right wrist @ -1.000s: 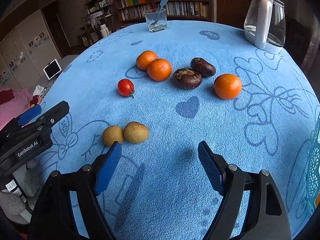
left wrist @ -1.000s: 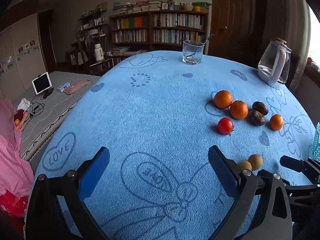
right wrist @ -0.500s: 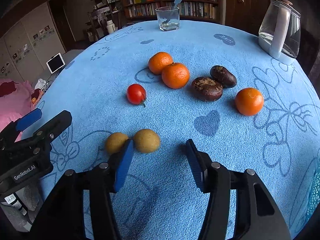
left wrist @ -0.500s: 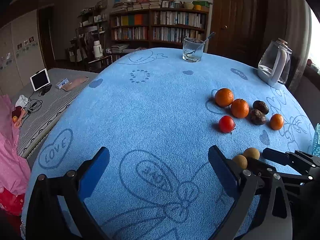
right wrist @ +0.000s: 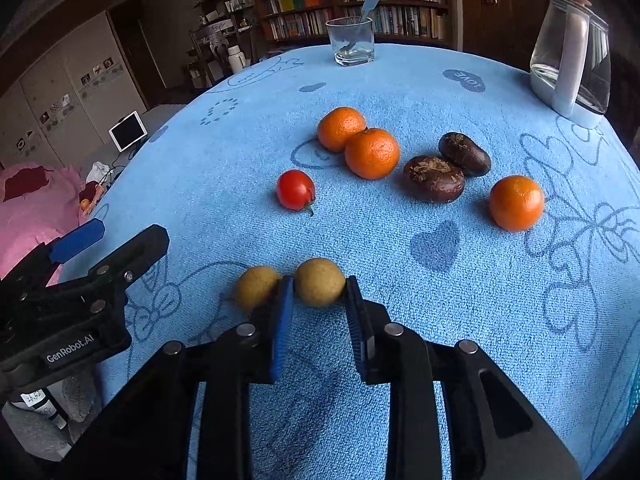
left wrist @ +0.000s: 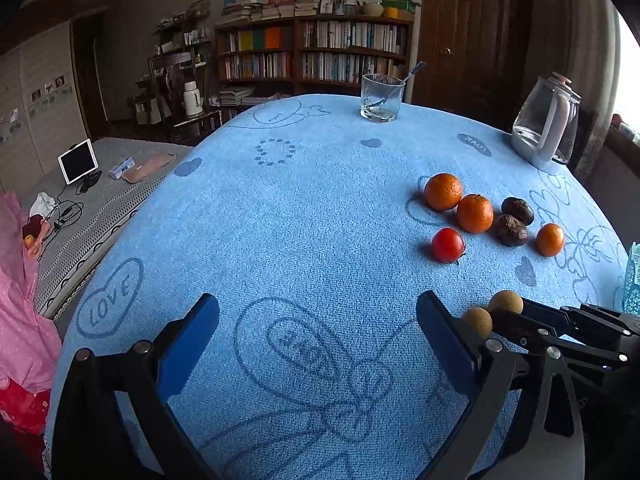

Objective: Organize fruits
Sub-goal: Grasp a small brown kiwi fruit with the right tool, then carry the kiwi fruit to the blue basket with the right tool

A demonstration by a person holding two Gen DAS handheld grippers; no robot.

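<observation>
While the left gripper [left wrist: 316,334] is held wide open and empty, the right gripper [right wrist: 318,300] is clamped on a yellow-brown fruit [right wrist: 319,282]
Fruit is pinched on the blue cloth [right wrist: 400,300], touching its twin [right wrist: 256,286]; tomato [right wrist: 295,189] and oranges [right wrist: 372,153] are left farther back

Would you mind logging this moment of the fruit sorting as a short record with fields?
surface: blue cloth over the table
right gripper: shut on the right yellow-brown fruit
neighbour: second yellow-brown fruit, just left of the held one
left gripper: open, holding nothing
oranges: three
tomato: apart from the others
dark brown fruits: two
far edge: glass, kettle
</observation>
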